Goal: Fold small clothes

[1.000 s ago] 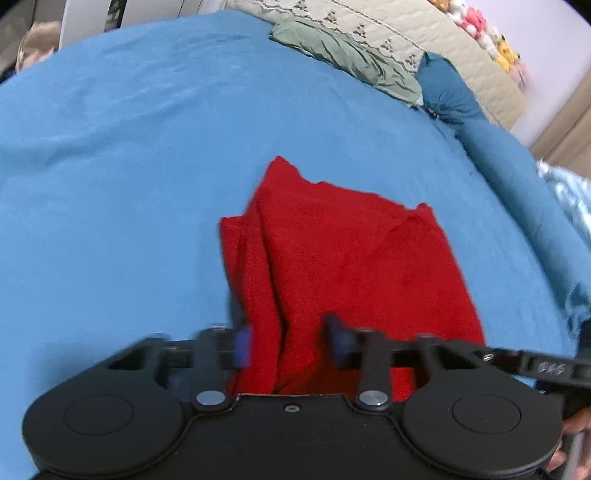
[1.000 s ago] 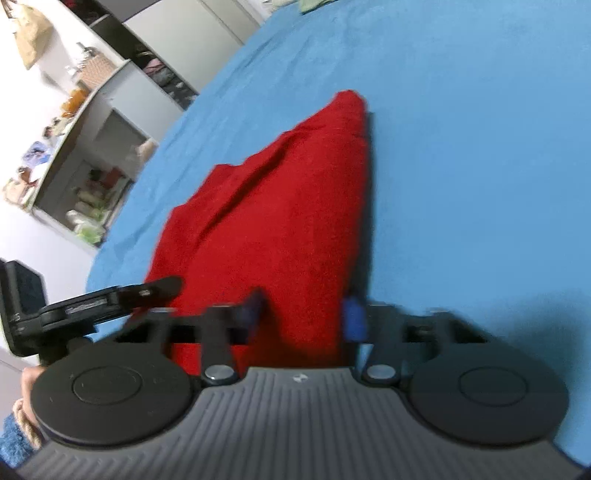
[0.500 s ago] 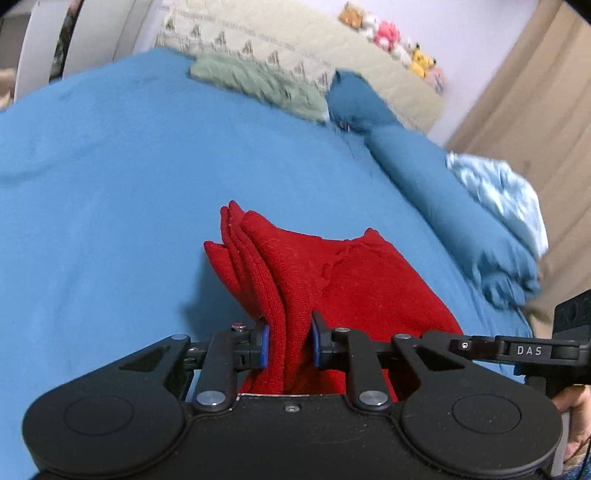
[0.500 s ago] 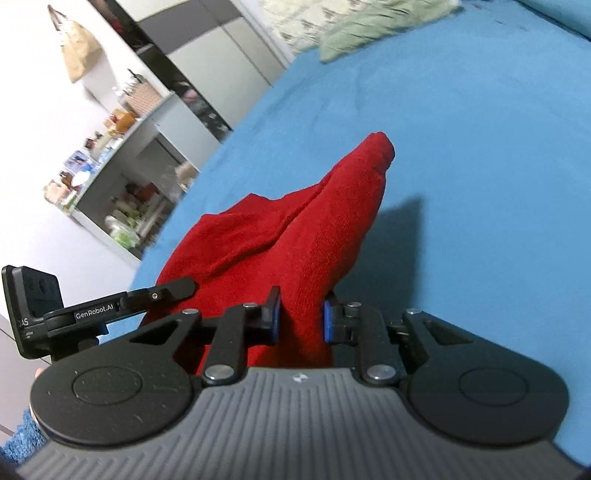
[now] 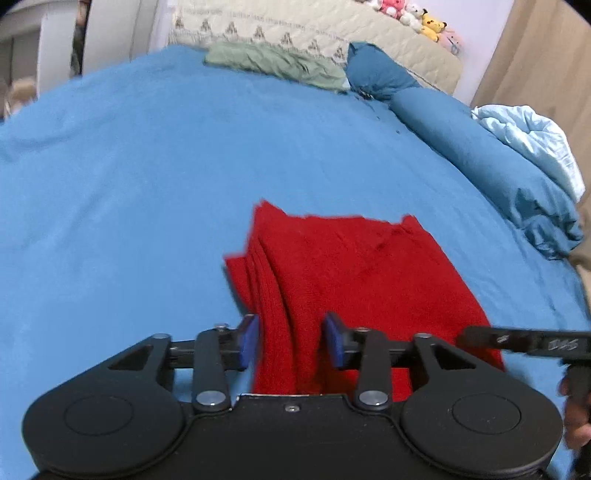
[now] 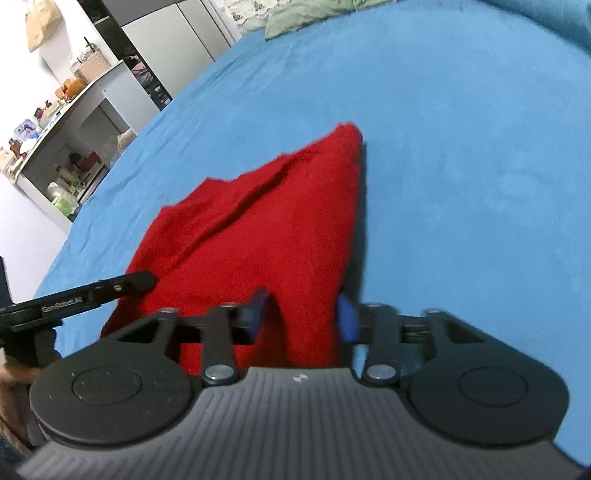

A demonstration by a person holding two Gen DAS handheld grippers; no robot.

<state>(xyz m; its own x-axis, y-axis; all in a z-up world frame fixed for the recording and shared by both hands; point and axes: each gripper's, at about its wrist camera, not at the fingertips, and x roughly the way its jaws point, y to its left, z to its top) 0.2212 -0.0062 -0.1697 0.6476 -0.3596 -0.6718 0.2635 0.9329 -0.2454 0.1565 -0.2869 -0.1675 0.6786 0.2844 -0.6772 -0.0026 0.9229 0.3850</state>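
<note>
A red knit garment (image 5: 354,273) lies folded in layers on the blue bedsheet (image 5: 147,177). My left gripper (image 5: 291,341) is open, its blue pads on either side of the garment's near left edge. In the right wrist view the same garment (image 6: 266,229) lies flat, tapering to a far corner. My right gripper (image 6: 301,314) is open, its pads astride the garment's near right edge. Each gripper shows at the edge of the other's view.
A green cloth (image 5: 273,64) and a beige quilted headboard (image 5: 332,33) lie at the far end. A blue pillow roll (image 5: 480,147) and pale blue bedding (image 5: 532,136) line the right side. Shelves and cabinets (image 6: 74,122) stand beyond the bed's left edge.
Half a second ago both grippers were shut on the lifted garment. Now both have opened and the garment lies flat on the bed.
</note>
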